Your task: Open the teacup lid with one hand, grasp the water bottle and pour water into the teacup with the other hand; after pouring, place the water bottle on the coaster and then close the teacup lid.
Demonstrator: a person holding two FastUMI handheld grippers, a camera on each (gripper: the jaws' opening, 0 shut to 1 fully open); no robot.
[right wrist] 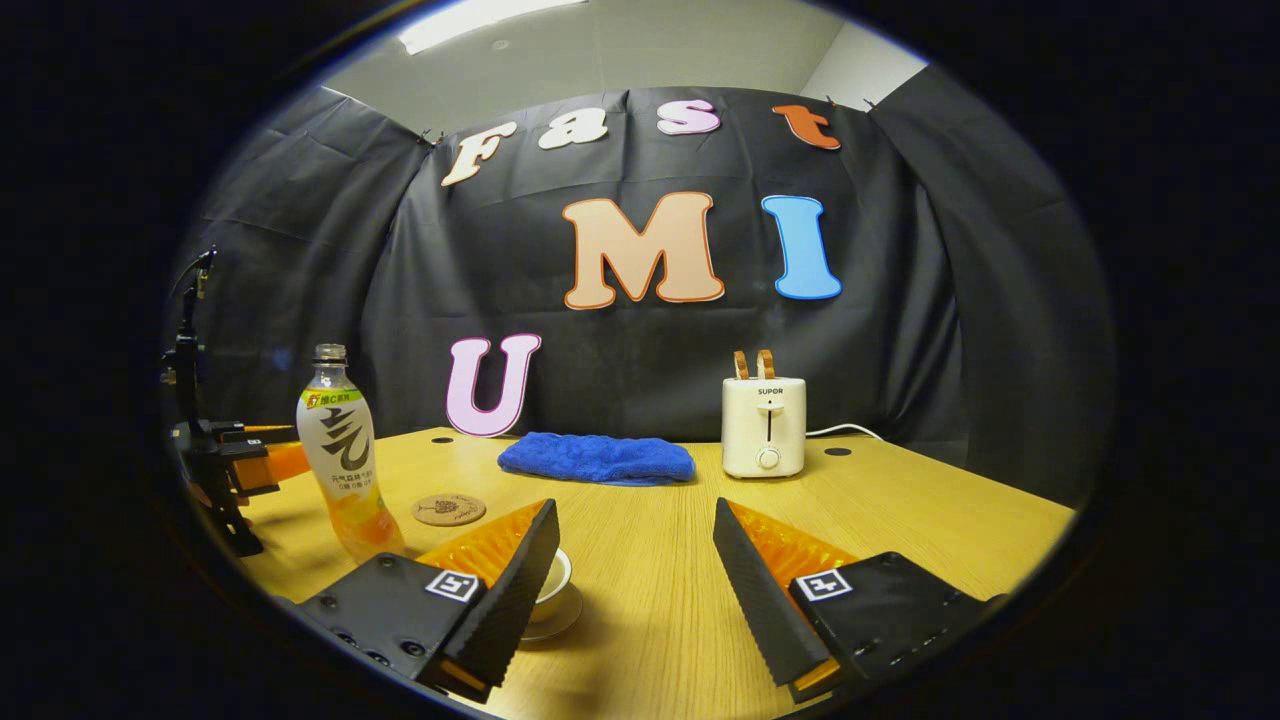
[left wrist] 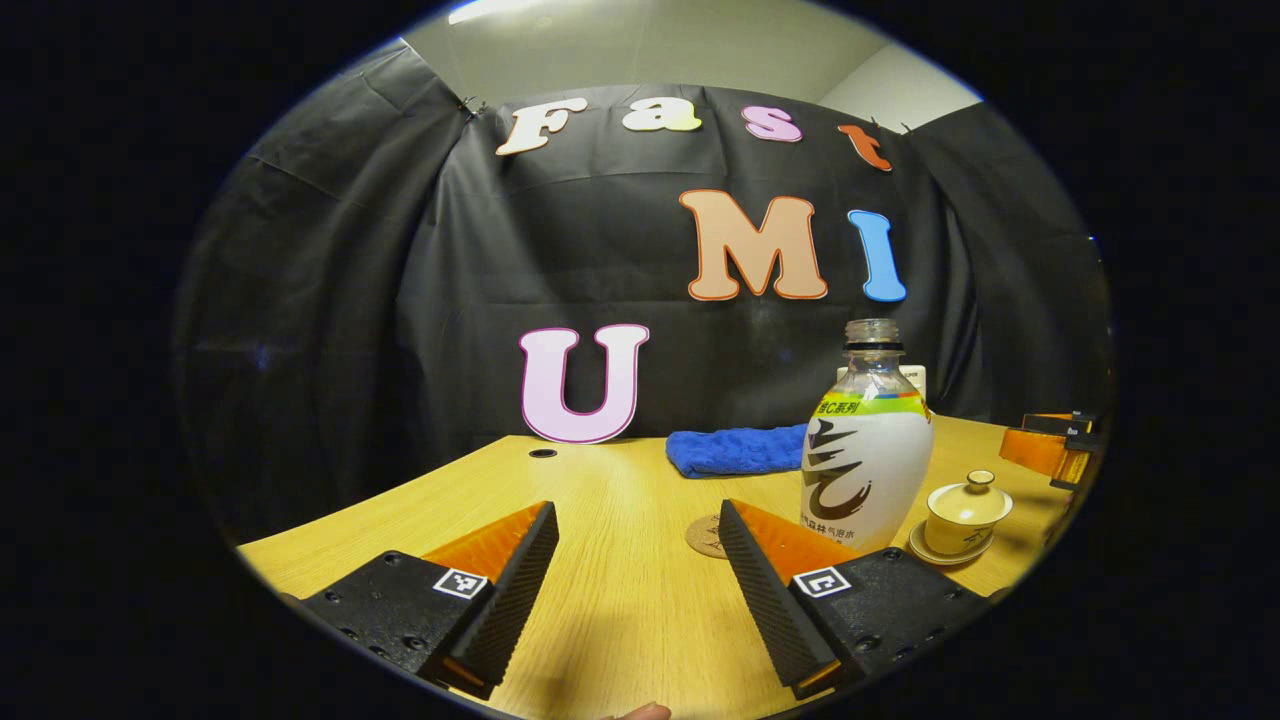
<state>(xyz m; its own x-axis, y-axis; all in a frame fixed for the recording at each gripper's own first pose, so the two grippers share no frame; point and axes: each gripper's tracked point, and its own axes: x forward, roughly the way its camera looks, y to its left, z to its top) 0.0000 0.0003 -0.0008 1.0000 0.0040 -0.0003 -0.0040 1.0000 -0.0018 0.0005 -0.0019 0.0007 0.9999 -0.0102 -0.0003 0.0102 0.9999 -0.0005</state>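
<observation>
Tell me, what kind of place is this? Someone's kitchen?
Probably not a home kitchen: it looks like a staged recording booth. Black cloth hangs as the wall behind a wooden table, with a few props set out: a toaster, a water bottle and a lidded teacup.

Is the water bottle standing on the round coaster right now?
No, the water bottle stands on the bare table, beside the coaster.

My right gripper hangs with its fingers wide apart over the wooden table. The teacup peeks out just behind my left-hand finger; beyond the teacup lies the coaster, with the water bottle upright to the coaster's left.
</observation>
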